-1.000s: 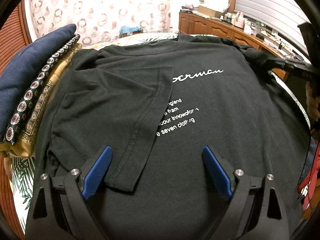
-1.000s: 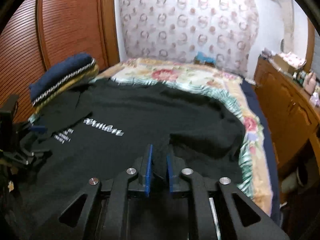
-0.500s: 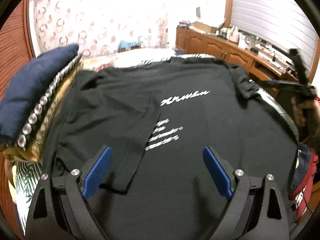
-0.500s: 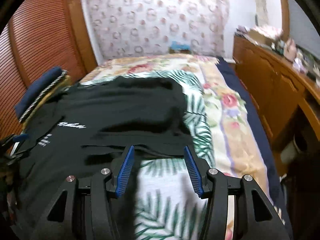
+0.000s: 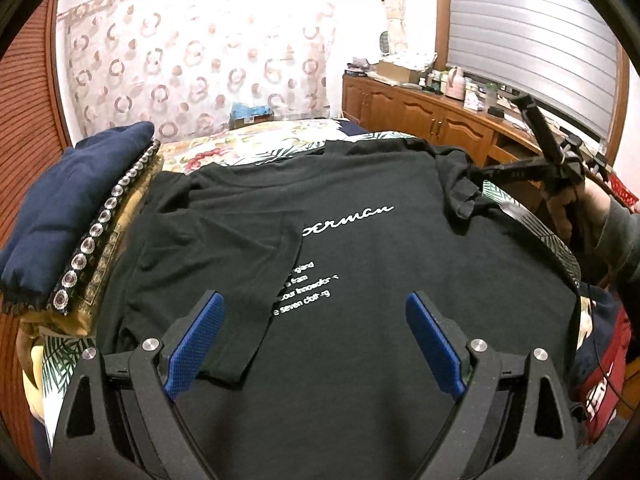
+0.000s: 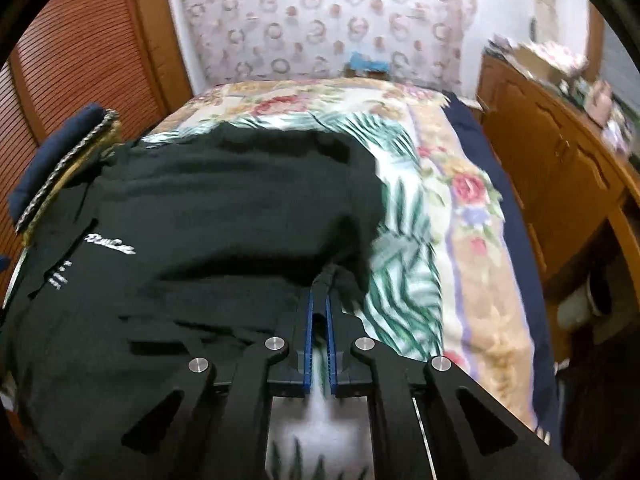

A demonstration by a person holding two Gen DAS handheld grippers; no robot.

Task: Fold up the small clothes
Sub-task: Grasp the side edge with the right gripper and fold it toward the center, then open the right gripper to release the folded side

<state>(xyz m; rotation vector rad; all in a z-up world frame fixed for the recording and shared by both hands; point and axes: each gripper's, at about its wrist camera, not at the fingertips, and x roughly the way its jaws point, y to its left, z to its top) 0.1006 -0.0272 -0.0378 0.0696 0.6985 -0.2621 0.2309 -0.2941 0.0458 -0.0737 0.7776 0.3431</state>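
Note:
A black T-shirt with white lettering lies spread on the bed, its left sleeve folded in over the chest. My left gripper is open and empty, hovering over the shirt's lower part. My right gripper is shut on the shirt's right sleeve edge at the shirt's right side. In the left wrist view the right gripper shows at the far right, pinching that sleeve. The shirt fills the left of the right wrist view.
A stack of folded clothes, navy on top, sits left of the shirt. The floral bedspread lies bare to the right. A wooden cabinet with clutter runs along the right wall. Red and dark items lie off the bed's right edge.
My right gripper, open half a second ago, has shut again on the right sleeve edge. My left gripper stays open and has drawn back a little from the shirt.

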